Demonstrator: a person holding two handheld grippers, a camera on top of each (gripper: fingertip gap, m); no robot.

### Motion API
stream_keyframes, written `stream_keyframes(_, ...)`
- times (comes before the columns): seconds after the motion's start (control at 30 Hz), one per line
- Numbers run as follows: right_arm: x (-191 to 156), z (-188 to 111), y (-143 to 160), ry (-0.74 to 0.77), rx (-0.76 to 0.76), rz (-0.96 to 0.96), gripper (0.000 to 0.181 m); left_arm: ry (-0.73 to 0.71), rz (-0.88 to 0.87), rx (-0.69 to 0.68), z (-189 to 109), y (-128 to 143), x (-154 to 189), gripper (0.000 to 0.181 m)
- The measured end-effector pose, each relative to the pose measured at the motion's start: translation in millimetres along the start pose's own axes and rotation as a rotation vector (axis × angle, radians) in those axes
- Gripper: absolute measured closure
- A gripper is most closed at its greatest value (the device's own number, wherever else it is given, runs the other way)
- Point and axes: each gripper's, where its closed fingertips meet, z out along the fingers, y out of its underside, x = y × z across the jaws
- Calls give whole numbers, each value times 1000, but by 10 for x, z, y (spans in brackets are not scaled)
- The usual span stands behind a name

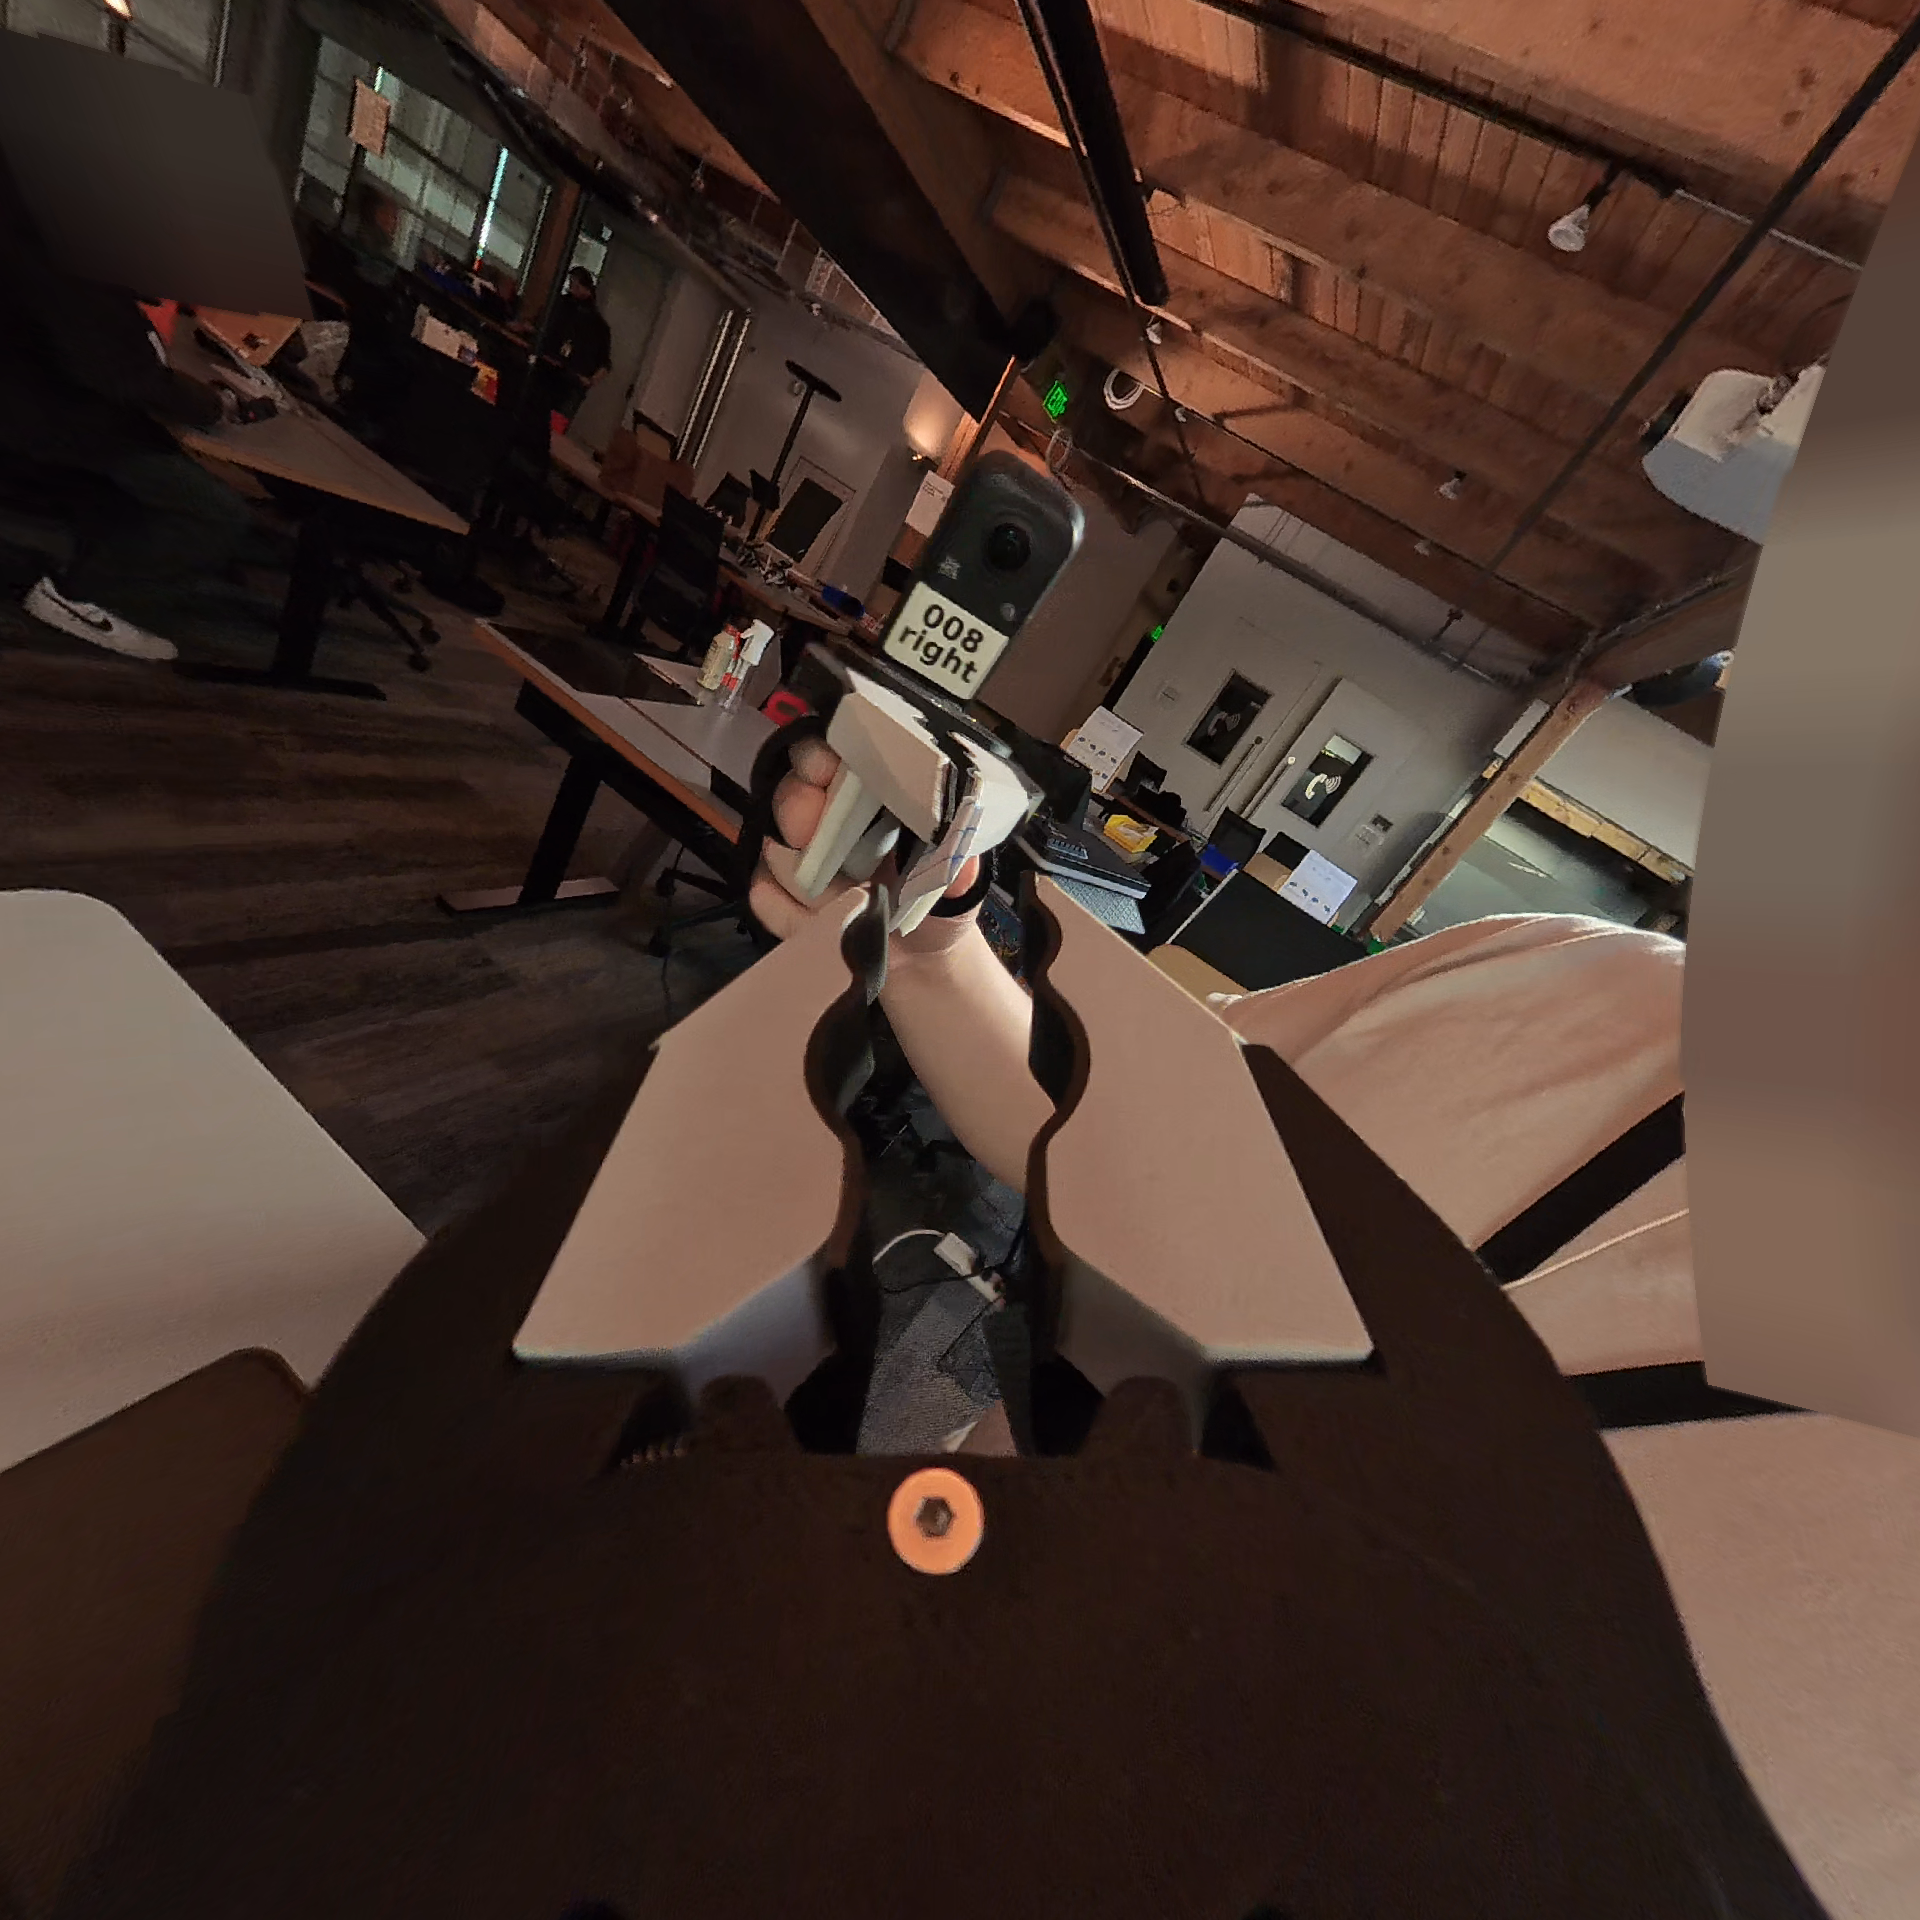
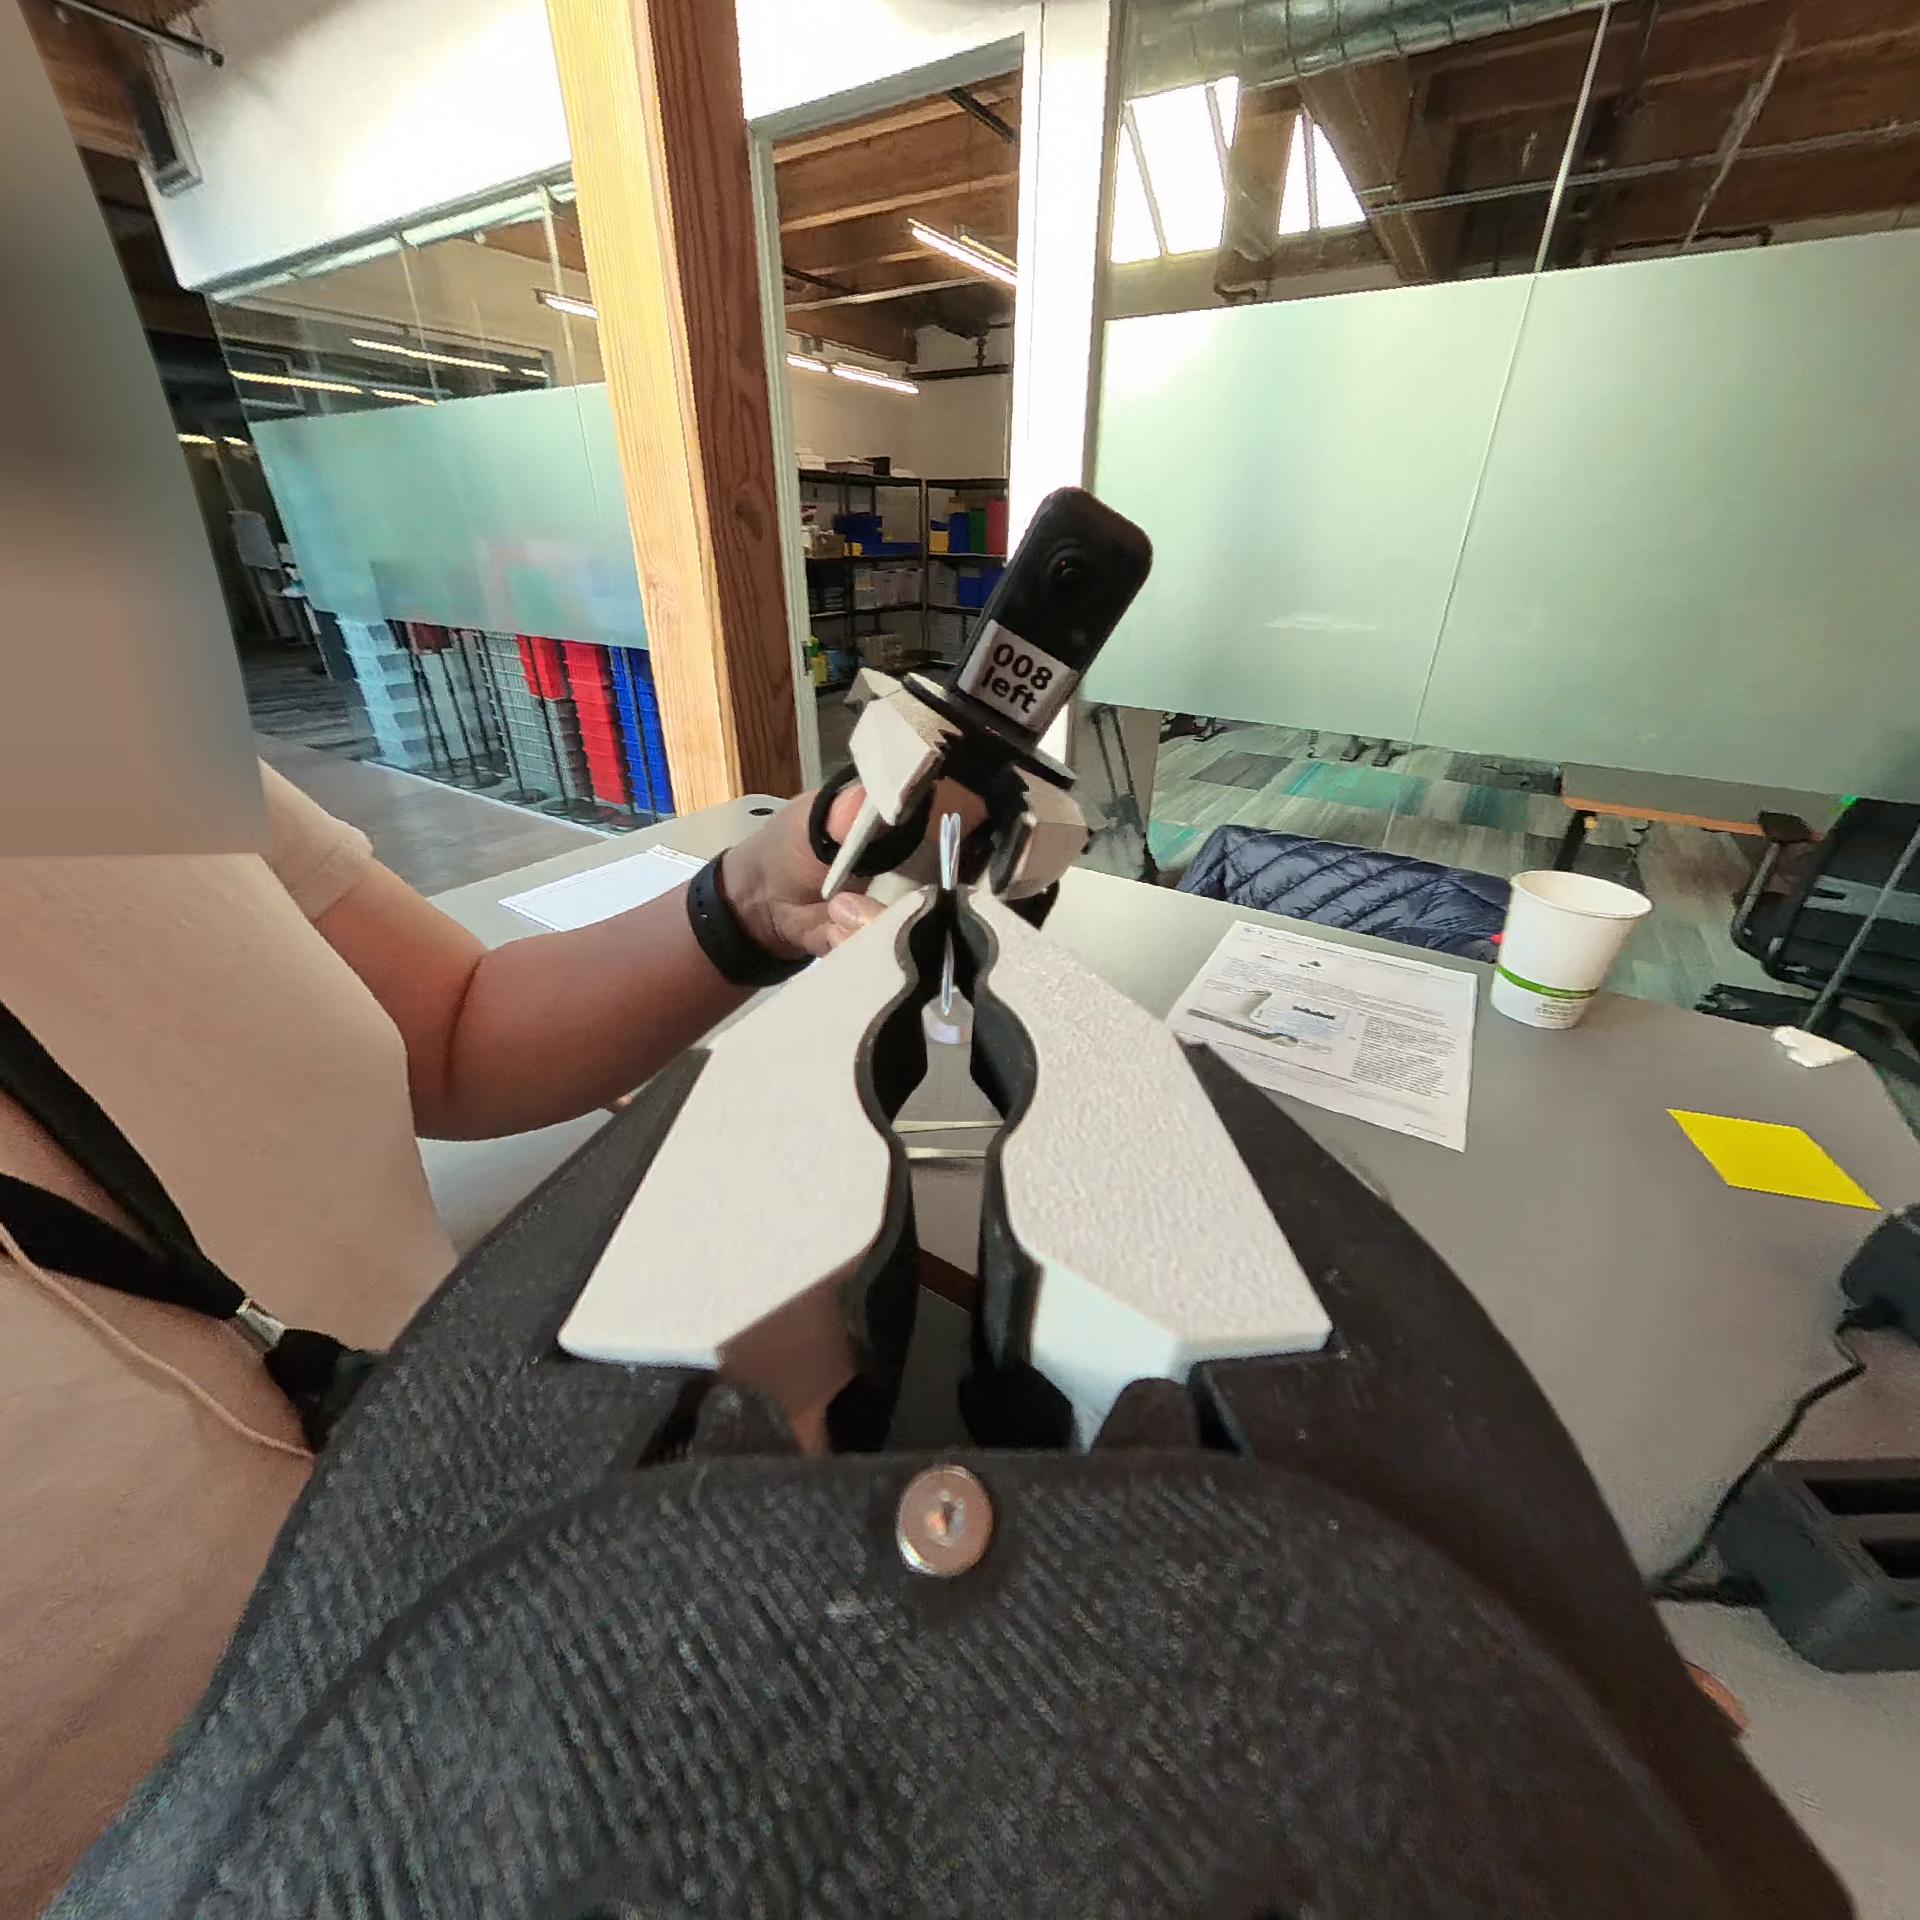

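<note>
While both grippers are raised tip to tip above the desk (image 2: 1558,1299), a thin white wire loop (image 2: 948,977) hangs upright in the narrow slit at the tips of the right gripper (image 2: 948,920). A small pale tag sits at its lower end, inside the first scallop of the black pads. The right fingers (image 2: 1049,1039) are drawn nearly together around the loop, but whether they actually pinch it cannot be told. Seen from the other side, a pale slip with blue marks shows at those same tips. The left gripper (image 1: 951,914) is released, its fingers (image 1: 769,1122) standing clearly apart with nothing between them, and its tips sit just beside the top of the loop. A hand (image 2: 790,883) with a black wristband (image 2: 727,925) holds it. Each gripper carries a black camera (image 2: 1060,592) with a white printed label (image 2: 1013,675) stuck on its lower body. A printed sheet (image 2: 1340,1029) with text and small pictures lies flat on the desk, with a plain yellow square (image 2: 1766,1158) to its right. A white paper cup (image 2: 1564,945) with a green band stands upright beyond the sheet; its contents are hidden. Red and blue bins (image 2: 592,707) are stacked behind the frosted glass, and more fill the shelves (image 2: 894,582) farther back. What they hold is too small to tell.
</note>
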Motion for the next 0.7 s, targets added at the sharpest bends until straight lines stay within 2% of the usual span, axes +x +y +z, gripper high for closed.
stream_keyframes(0.2,-132,33,-16,-99,29,45,181,62,13,-18,23,18,87,177)
stream_keyframes(0.37,-152,29,-7,-120,23,62,181,53,44,-62,72,89,87,177)
stream_keyframes(0.57,-121,15,26,-125,26,96,181,71,25,-16,38,15,89,177)
stream_keyframes(0.7,-109,23,39,-128,21,99,181,61,35,-52,73,65,80,176)
